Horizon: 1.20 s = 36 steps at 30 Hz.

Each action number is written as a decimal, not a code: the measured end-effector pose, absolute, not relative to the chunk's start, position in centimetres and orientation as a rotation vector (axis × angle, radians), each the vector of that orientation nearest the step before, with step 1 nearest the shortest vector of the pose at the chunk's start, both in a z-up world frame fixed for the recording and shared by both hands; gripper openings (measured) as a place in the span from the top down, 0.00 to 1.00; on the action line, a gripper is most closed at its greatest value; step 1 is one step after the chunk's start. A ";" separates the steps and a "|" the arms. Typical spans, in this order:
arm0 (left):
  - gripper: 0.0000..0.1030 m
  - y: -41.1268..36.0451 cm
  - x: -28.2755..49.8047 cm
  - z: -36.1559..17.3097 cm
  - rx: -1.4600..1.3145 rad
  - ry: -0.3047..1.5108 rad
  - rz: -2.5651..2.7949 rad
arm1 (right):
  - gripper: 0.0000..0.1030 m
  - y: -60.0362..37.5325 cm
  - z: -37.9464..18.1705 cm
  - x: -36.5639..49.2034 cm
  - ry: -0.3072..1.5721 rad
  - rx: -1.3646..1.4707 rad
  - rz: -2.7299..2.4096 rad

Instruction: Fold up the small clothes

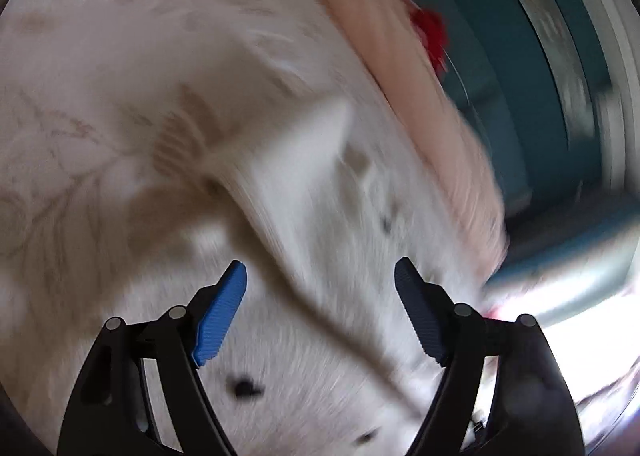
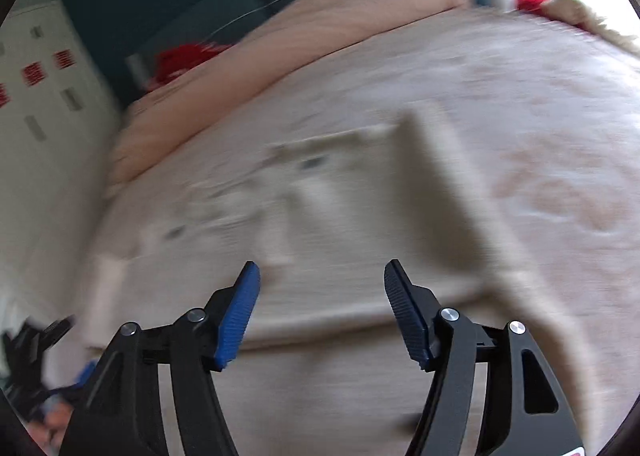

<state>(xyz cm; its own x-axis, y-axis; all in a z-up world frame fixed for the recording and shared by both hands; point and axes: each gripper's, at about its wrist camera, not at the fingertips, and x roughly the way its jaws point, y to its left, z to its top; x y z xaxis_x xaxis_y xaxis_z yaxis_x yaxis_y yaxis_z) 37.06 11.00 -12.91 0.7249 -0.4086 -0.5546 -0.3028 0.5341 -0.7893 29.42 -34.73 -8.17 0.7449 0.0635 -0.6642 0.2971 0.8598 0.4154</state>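
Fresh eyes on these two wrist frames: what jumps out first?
Heavy motion blur, then the open blue-padded tools low in each view: left tool and right tool, neither holding anything. Ahead of both lies a small white garment with dark specks, flat on the floral bedspread. A pink blanket bunches along the far edge, with something red poking out behind it.
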 end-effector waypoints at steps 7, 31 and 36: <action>0.28 13.9 40.2 -15.1 -1.225 0.778 -0.019 | 0.41 -30.4 -11.6 35.7 0.901 0.655 -0.110; 0.92 6.7 39.5 -16.7 -0.736 0.781 -0.021 | 0.92 -39.6 -11.1 33.4 0.799 0.526 -0.176; 0.91 6.6 39.3 -16.9 -0.719 0.743 -0.033 | 0.89 -41.7 -11.4 33.9 0.794 0.650 -0.194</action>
<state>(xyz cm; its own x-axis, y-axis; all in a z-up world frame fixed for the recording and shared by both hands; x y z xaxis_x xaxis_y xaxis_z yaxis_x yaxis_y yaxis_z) 39.26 6.61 -16.95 0.7470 -0.2714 -0.6069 -0.2168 0.7635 -0.6083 33.86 -41.71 -11.45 0.6956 0.0750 -0.7145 0.3960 0.7898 0.4684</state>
